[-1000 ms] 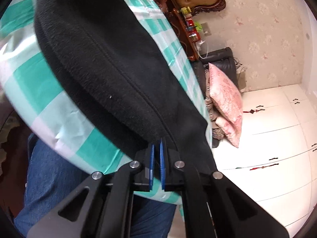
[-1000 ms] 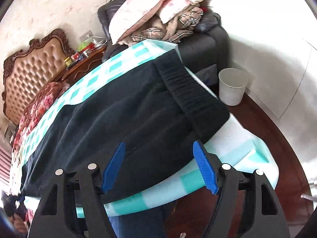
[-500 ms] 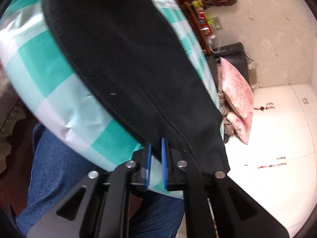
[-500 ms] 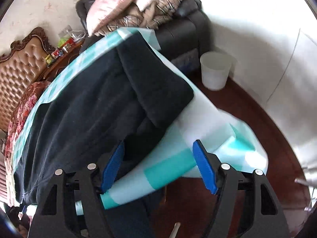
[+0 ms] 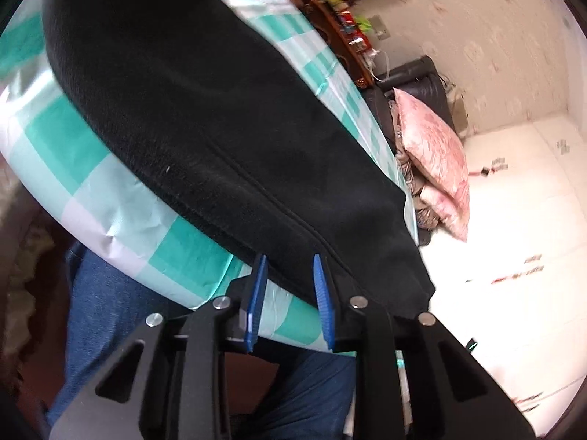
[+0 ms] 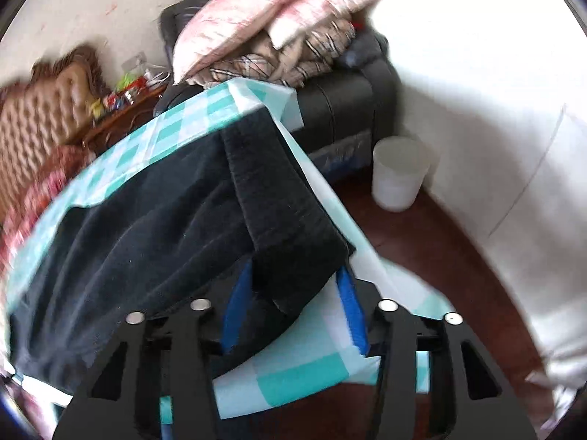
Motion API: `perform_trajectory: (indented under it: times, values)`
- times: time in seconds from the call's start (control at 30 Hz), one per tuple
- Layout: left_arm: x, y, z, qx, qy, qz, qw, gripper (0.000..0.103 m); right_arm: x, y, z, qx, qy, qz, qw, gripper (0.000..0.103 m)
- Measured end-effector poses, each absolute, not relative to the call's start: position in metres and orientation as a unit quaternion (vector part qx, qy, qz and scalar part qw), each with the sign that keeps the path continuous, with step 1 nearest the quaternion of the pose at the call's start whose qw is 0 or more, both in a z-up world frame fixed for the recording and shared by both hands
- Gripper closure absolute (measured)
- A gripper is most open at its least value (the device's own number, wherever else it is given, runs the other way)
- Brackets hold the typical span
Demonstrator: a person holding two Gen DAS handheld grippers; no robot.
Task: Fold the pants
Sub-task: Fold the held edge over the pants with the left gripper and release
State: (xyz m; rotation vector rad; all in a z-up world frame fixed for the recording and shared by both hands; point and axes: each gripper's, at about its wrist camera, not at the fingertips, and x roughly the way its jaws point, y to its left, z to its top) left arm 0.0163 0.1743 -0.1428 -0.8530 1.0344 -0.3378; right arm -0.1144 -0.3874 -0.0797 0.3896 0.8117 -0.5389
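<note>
Black pants (image 5: 220, 110) lie spread along a table covered with a teal-and-white checked cloth (image 5: 73, 154). At the near edge of the pants my left gripper (image 5: 289, 260) is opening its jaws. The fabric's edge runs between the blue pads without being pressed. In the right wrist view the pants (image 6: 146, 238) end in a ribbed waistband (image 6: 279, 190) whose near corner hangs over the cloth (image 6: 301, 374). My right gripper (image 6: 295, 269) is closing its jaws, with that waistband corner between the blue pads and no clear squeeze on it.
A person's jeans-clad legs (image 5: 99, 311) are under the table edge. A black sofa (image 6: 345, 110) piled with pink pillows (image 6: 264, 11) stands beyond the table's end. A white bin (image 6: 400, 172) sits on the dark wooden floor (image 6: 440, 275). A tufted headboard (image 6: 33, 110) is at far left.
The left jaws, shut on the pants' edge a second ago, have parted. The right gripper has moved in over the waistband corner and its jaws have narrowed around it.
</note>
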Motion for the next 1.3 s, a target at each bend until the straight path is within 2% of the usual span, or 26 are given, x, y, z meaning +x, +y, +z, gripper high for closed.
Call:
perform_trajectory:
  times: [0.1, 0.2, 0.27, 0.37, 0.43, 0.5, 0.63, 0.73, 0.8, 0.83, 0.9, 1.0, 1.1, 1.2, 1.3]
  values:
    - [0.009, 0.173, -0.135, -0.364, 0.471, -0.16, 0.787, 0.078, -0.109, -0.377, -0.068, 0.144, 0.382, -0.259, 0.875, 0.065]
    - [0.008, 0.169, -0.135, -0.36, 0.472, -0.163, 0.788, 0.078, -0.104, -0.387, -0.086, 0.161, 0.408, -0.256, 0.861, 0.065]
    - [0.006, 0.166, -0.131, -0.335, 0.47, -0.16, 0.801, 0.078, -0.107, -0.39, -0.088, 0.158, 0.395, -0.251, 0.87, 0.065]
    - [0.005, 0.156, -0.114, -0.273, 0.455, -0.155, 0.833, 0.078, -0.114, -0.389, -0.071, 0.157, 0.401, -0.271, 0.861, 0.048]
    - [0.005, 0.145, -0.101, -0.194, 0.426, -0.139, 0.873, 0.078, -0.125, -0.384, -0.046, 0.133, 0.357, -0.315, 0.869, 0.027]
    - [0.007, 0.127, -0.093, -0.102, 0.39, -0.111, 0.908, 0.075, -0.119, -0.373, -0.031, 0.121, 0.326, -0.296, 0.89, 0.024]
    - [0.023, 0.082, -0.098, 0.014, 0.363, -0.133, 0.922, 0.074, -0.073, -0.347, -0.034, 0.081, 0.346, -0.255, 0.899, 0.017]
    - [0.04, 0.057, -0.109, 0.033, 0.369, -0.18, 0.911, 0.073, -0.037, -0.338, -0.054, 0.098, 0.381, -0.224, 0.892, 0.017]
    - [0.059, 0.054, -0.127, 0.057, 0.39, -0.163, 0.905, 0.067, -0.019, -0.337, -0.075, 0.108, 0.415, -0.229, 0.874, 0.017]
    - [0.071, 0.063, -0.139, 0.054, 0.418, -0.146, 0.895, 0.065, -0.016, -0.338, -0.082, 0.108, 0.427, -0.234, 0.867, 0.017]
    - [0.079, 0.087, -0.14, 0.007, 0.424, -0.161, 0.891, 0.06, -0.01, -0.339, -0.095, 0.1, 0.449, -0.248, 0.853, 0.017]
    - [0.091, 0.136, -0.139, 0.017, 0.425, -0.058, 0.903, 0.059, -0.01, -0.332, -0.105, 0.06, 0.459, -0.245, 0.852, 0.017]
    - [0.107, 0.178, -0.133, -0.045, 0.424, -0.054, 0.903, 0.061, -0.007, -0.324, -0.112, 0.026, 0.465, -0.252, 0.848, 0.016]
    - [0.114, 0.151, -0.111, -0.005, 0.392, -0.115, 0.913, 0.061, -0.008, -0.326, -0.112, 0.036, 0.463, -0.257, 0.847, 0.016]
    - [0.124, 0.092, -0.111, 0.047, 0.387, -0.21, 0.897, 0.057, -0.007, -0.326, -0.112, 0.037, 0.462, -0.261, 0.846, 0.016]
